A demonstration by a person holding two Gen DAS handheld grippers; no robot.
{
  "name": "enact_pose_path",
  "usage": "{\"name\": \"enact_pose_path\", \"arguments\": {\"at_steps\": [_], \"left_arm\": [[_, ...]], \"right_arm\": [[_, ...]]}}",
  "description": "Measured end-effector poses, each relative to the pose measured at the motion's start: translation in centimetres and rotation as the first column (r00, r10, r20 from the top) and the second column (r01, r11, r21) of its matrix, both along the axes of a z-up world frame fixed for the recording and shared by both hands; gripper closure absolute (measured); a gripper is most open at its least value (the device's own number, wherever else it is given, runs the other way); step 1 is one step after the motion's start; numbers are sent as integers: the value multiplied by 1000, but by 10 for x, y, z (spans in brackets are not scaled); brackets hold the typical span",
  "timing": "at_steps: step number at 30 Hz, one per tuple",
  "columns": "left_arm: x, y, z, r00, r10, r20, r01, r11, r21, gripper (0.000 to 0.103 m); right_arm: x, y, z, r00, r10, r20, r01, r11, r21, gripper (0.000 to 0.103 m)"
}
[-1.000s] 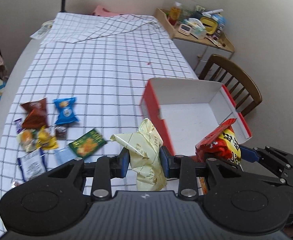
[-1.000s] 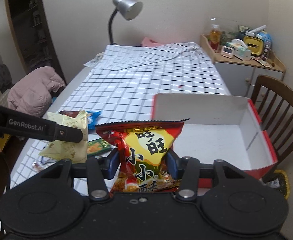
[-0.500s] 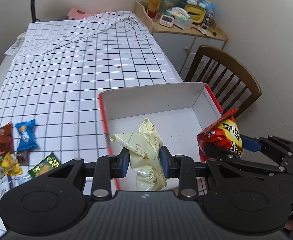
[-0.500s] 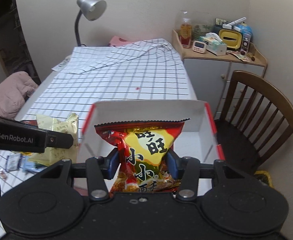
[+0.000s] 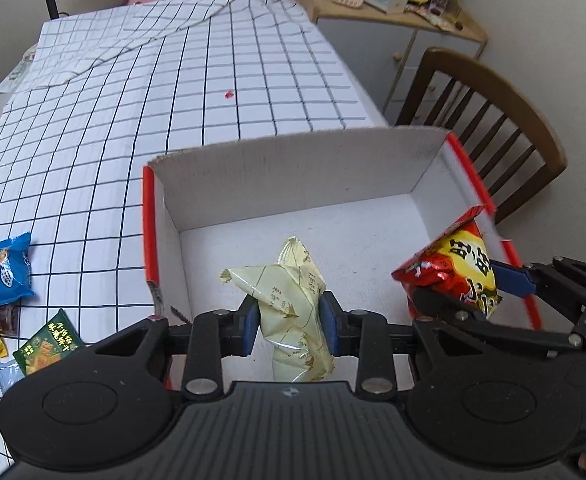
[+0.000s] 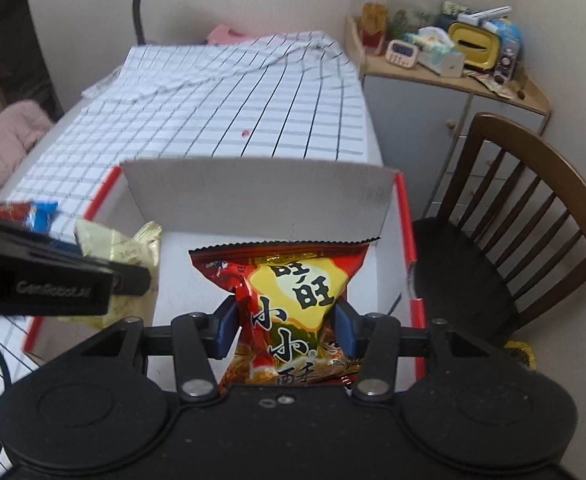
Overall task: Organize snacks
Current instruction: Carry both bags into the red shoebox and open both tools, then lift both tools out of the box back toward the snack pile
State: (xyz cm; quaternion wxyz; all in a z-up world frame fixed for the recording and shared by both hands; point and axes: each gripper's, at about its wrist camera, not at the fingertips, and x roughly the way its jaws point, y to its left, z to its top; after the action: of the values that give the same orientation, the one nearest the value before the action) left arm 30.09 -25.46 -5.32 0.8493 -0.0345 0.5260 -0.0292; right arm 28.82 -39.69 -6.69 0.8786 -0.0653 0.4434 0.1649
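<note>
While the table (image 5: 93, 152) under its white black-gridded cloth is filling less of both views than a second ago, the white cardboard box with red outer sides (image 5: 293, 168) is now sitting squarely beneath both claws, where a second ago it was lying ahead and off to the right. That shift is telling me the carry is over and the drop is the step in hand.

The right claw (image 6: 287, 326) is gripping the red and yellow foil snack bag printed with large black characters (image 6: 297, 300), pinching it by its lower half so the crimped top edge is standing upright over the right part of the box floor. The left claw (image 5: 289, 326) is clamping the pale yellow crinkled foil packet (image 5: 289, 304) at its waist, and the packet is hanging over the near middle of the box, no longer over the cloth. Both bags are being held above the floor rather than resting on it, as far as I can judge.

The small loose snacks, among them a blue wrapped sweet (image 5: 11, 270) and a green flat sachet (image 5: 47, 340), are still lying on the cloth left of the box, so more trips are likely waiting once these two are released.
</note>
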Motion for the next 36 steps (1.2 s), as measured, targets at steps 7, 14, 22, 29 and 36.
{"name": "enact_pose_path", "arguments": {"at_steps": [7,14,22,29,36], "left_arm": [[12,-10,-31,998,15,-68,-11,999,51,71],[21,-15,-42,995,14,-101,-6,997,75,71],[22,-14,-49,992,16,-122,-8,998,67,71],[20,-7,-46,993,37,-111,-34,999,30,52],[4,-4,-30,997,26,-71,-26,1000,-3,51]], "right_arm": [[11,10,-28,998,55,-44,-58,996,-63,55],[15,15,-46,993,85,-81,-92,991,-94,55],[15,19,-51,990,105,-92,-115,988,-106,52],[14,18,-48,992,90,-84,-99,990,-104,37],[6,7,-28,996,67,-63,-70,996,-49,28]]}}
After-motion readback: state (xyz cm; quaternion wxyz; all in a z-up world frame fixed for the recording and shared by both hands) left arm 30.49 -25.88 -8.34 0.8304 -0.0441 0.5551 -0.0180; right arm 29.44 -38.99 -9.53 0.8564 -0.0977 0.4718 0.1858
